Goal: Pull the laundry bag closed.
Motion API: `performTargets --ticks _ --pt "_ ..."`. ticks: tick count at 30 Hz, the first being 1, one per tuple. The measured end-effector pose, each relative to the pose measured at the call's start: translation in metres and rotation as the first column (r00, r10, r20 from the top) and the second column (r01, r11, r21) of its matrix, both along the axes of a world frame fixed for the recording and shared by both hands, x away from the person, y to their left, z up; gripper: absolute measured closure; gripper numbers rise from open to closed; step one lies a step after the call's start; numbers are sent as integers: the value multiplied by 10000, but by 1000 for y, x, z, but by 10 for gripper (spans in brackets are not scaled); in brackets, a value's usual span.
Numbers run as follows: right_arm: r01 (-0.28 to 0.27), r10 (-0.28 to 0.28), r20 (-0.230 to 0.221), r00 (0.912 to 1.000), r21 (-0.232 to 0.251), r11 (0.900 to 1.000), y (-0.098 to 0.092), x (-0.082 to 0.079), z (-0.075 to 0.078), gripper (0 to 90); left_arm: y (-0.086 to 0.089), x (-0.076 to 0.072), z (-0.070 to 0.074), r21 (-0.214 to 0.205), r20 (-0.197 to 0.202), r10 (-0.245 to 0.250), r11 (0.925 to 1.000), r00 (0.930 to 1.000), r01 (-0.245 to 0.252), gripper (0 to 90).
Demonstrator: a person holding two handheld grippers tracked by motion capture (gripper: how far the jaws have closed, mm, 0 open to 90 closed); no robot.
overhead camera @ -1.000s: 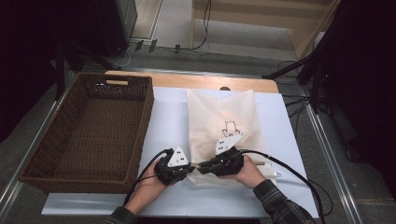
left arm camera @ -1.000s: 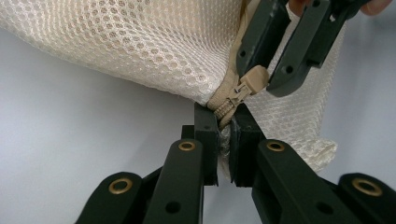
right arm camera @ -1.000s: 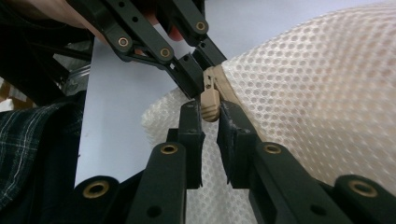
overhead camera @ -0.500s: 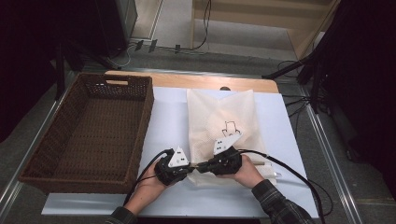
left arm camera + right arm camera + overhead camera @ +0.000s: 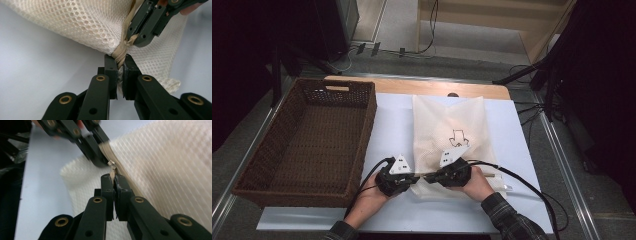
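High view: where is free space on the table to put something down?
Free: the white strip between the basket and the mesh bag, the strip right of the bag, and the basket's inside. Crowded: the near edge, where the left gripper and right gripper meet at the bag's corner.

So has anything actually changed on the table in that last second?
Hardly anything. The right gripper has just been closing, and its jaws now pinch the zipper pull of the mesh bag. The left gripper stays clamped on the bag's zipper end. Both hands, the bag and the wicker basket kept their places.
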State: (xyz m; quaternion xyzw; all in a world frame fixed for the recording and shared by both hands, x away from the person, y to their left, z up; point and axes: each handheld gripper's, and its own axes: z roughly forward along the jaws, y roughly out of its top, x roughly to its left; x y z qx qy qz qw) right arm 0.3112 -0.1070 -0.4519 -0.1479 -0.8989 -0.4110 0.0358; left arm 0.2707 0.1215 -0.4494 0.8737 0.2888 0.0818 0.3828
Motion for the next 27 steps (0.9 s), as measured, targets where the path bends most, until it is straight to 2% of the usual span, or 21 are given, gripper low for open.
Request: performTargets --ticks 12,20,27 --pt "50 -53 392 9992 66 10000 -2 1 -1 881 2 -1 1 100 -186 526 9986 9984 -525 849" --pt "244 -243 304 9992 -23 9997 -13 4 -4 881 6 1 0 -203 -555 584 9980 9968 -596 847" --pt "230 -229 341 9992 -36 9997 -17 4 -7 881 6 1 -2 -195 -638 647 9976 9959 -660 845"
